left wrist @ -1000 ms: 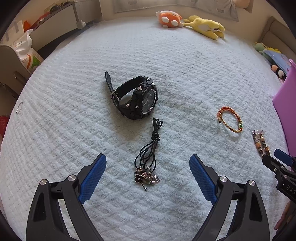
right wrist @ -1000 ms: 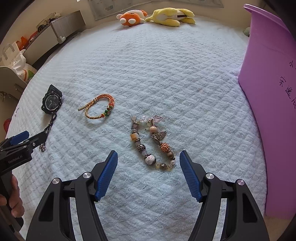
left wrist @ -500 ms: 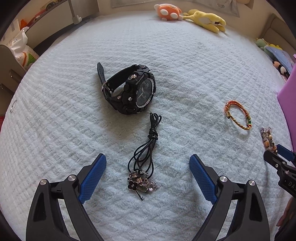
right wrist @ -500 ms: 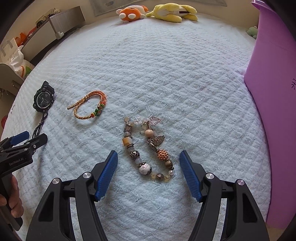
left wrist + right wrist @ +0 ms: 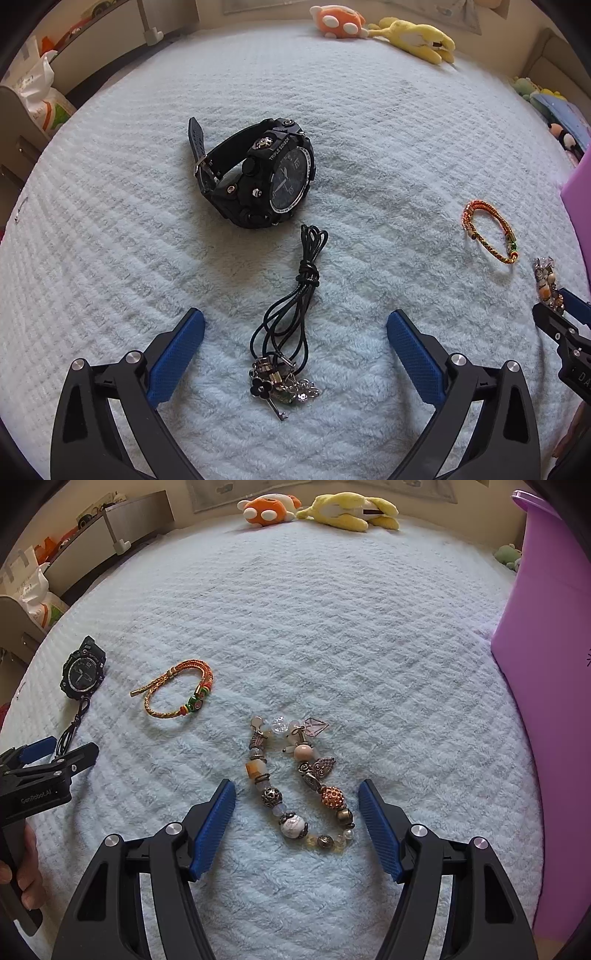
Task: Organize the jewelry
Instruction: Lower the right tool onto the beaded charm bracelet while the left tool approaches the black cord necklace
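Observation:
A black cord necklace with metal charms (image 5: 288, 328) lies on the pale blue blanket (image 5: 369, 147), between the open pads of my left gripper (image 5: 295, 343). A black sports watch (image 5: 266, 173) lies just beyond it. A beaded charm bracelet (image 5: 299, 786) lies between the open pads of my right gripper (image 5: 297, 812). An orange braided bracelet (image 5: 177, 692) lies to its left and also shows in the left wrist view (image 5: 489, 230). The watch (image 5: 83, 668) shows at the far left of the right wrist view. Both grippers are empty.
A purple box (image 5: 550, 664) stands on the right of the blanket. Plush toys, orange (image 5: 269, 507) and yellow (image 5: 351, 509), lie at the far edge. A shelf and bags (image 5: 40, 96) stand off the left side.
Both grippers have moved forward and lower over the blanket. The necklace and the beaded bracelet now lie further in between their pads. Nothing has been gripped.

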The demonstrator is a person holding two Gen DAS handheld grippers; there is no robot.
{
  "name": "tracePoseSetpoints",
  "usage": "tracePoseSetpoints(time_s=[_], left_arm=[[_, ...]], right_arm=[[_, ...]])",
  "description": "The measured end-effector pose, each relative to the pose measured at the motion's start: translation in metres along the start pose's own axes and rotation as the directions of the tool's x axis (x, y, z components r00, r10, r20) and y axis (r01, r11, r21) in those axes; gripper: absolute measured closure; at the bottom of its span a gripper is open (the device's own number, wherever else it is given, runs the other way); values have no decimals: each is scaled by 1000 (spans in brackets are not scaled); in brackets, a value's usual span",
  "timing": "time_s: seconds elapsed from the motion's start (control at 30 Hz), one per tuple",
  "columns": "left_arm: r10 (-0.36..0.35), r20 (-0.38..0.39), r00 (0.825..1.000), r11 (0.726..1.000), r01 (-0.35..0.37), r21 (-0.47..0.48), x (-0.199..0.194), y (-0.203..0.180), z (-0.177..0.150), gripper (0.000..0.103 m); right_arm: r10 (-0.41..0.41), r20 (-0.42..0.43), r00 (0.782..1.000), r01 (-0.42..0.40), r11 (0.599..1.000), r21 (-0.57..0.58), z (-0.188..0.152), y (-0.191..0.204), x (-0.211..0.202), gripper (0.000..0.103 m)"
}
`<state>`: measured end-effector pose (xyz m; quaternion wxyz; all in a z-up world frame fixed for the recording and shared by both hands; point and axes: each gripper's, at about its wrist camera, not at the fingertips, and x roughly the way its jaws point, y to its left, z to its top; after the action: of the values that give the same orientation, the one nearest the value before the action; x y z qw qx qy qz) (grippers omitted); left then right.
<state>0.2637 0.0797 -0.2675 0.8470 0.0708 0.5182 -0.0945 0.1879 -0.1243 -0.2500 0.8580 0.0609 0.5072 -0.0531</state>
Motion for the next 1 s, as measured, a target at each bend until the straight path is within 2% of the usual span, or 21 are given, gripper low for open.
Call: tracePoseSetpoints(time_s=[0.3, 0.5, 0.77, 1.0], left_arm=[[-9, 14, 1000, 1000, 10, -27, 7, 4, 3, 8], [-5, -12, 1000, 999, 4, -46, 7, 6, 7, 13], [-2, -33, 999, 999, 0, -54, -2, 5, 7, 30], [-3, -35, 999, 999, 2, -40, -7, 0, 6, 50]], right_arm=[[-18, -12, 1000, 18, 1000, -15, 0, 5, 2, 37], [-25, -14, 1000, 25, 1000, -17, 3, 5, 3, 41], [-32, -12, 999, 32, 999, -27, 2, 11, 0, 50], [-18, -18, 1000, 17, 998, -55, -2, 21, -4, 72]])
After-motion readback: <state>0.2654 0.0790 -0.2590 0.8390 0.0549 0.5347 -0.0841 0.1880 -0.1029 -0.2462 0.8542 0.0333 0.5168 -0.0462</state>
